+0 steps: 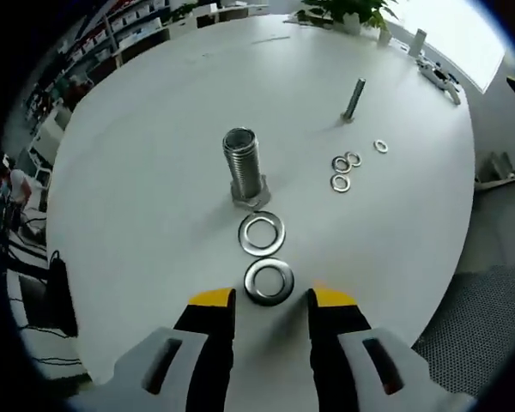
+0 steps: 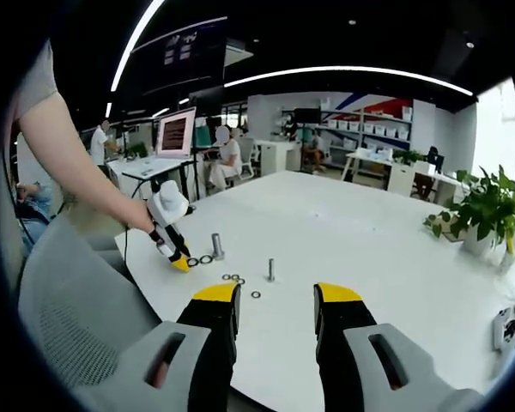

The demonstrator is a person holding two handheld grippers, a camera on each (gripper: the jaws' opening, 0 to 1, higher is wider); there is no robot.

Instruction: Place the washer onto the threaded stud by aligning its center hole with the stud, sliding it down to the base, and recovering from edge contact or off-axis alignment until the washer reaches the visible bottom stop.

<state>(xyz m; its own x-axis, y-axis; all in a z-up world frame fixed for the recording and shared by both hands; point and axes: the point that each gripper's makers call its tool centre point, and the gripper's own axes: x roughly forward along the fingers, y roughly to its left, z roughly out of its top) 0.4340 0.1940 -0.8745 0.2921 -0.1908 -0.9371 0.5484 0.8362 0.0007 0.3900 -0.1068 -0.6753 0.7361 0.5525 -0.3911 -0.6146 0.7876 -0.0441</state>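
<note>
Jaws of my left gripper point(image 1: 270, 298) stood wide apart and held nothing, their yellow tips flanking a large flat steel washer point(image 1: 269, 281) that lay on the round white table point(image 1: 137, 206); I could not tell whether the tips touched it. Just past it lay a second large steel washer point(image 1: 262, 233), close to the first, and beyond that rose the thick threaded steel stud point(image 1: 241, 163), upright on its hexagonal base, its thread bare from top to bottom. So I judged the task barely begun: no washer sat on the stud, none was lifted, and the grasp, the aligning of hole over stud and the slide down to the base were all left to do.

Off to one side lay four small steel washers point(image 1: 347, 163), three of them clustered, and a slim steel bolt point(image 1: 354, 99) stood farther back, well apart from the stud.

My right gripper point(image 2: 274, 305) was also spread wide and empty, held above the table's near side and well away from the work. From there I saw the left gripper point(image 2: 173, 232) in a person's hand point(image 2: 142, 215), low over the washers beside the stud point(image 2: 215, 246).

Bare tabletop surrounded the stud on every side, giving free approach from above. The near washer lay not far from the table's edge, so a clumsy pinch could, I judged, push it toward that edge.
</note>
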